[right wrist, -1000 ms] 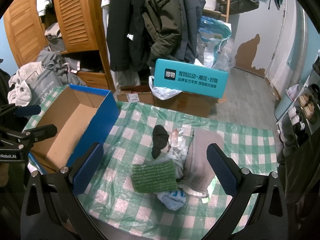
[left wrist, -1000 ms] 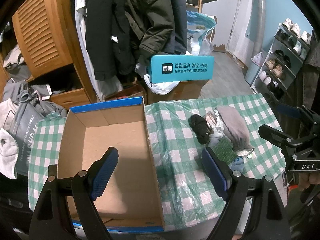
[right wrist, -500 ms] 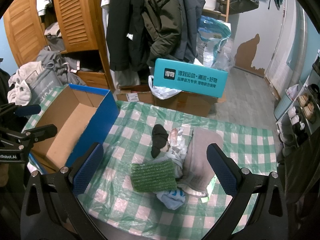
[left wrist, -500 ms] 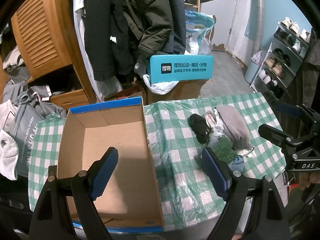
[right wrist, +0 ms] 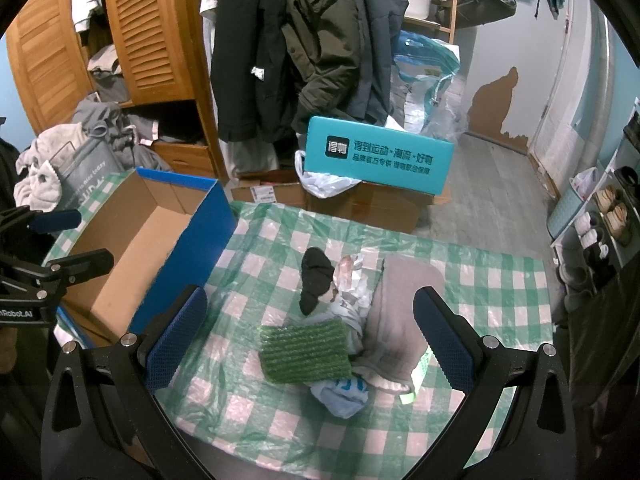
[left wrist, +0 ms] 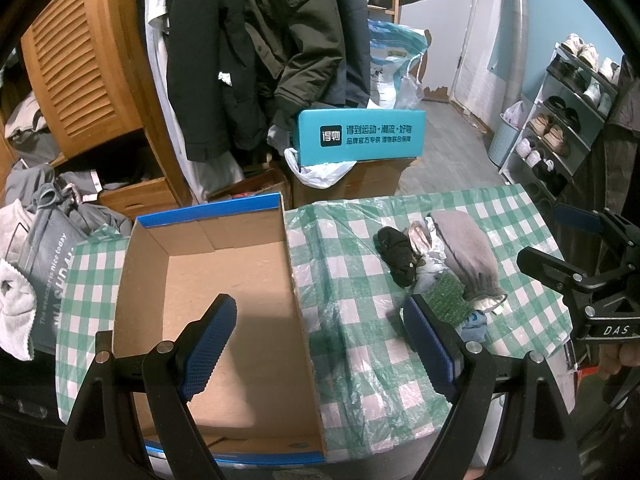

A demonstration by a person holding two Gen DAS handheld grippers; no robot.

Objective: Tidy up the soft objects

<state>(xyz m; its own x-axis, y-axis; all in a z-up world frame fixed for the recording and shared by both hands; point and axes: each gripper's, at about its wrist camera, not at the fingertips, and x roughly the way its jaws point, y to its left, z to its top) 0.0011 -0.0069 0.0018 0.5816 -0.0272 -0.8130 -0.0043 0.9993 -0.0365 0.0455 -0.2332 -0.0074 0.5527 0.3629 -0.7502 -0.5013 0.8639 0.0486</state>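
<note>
On the tabletop (right wrist: 500,276) nothing's been sorted yet, far as I can tell. The box (left wrist: 208,280) on the left side is totally empty, bare cardboard inside. All the soft stuff sits in one pile (right wrist: 352,316) to the right of it, well apart from the box: a black sock (right wrist: 316,280), a green pad (right wrist: 304,350), a grey cloth (right wrist: 400,312), plus some white and light blue bits tucked underneath. So basically the whole job is left, I'd guess every piece needs to go into the box.

Left gripper (left wrist: 320,344) hangs over the box's right wall, jaws wide open, holding nothing. Right gripper (right wrist: 312,336) hovers above the pile, jaws also spread wide and empty.

Tabletop has a green and white checked cover with clear plastic over it, kinda wrinkly. Room's pretty cluttered: coats (left wrist: 260,48) hanging behind, a wooden wardrobe (right wrist: 120,40), a teal carton (left wrist: 360,136), a shoe rack (left wrist: 568,108) off to the right.
</note>
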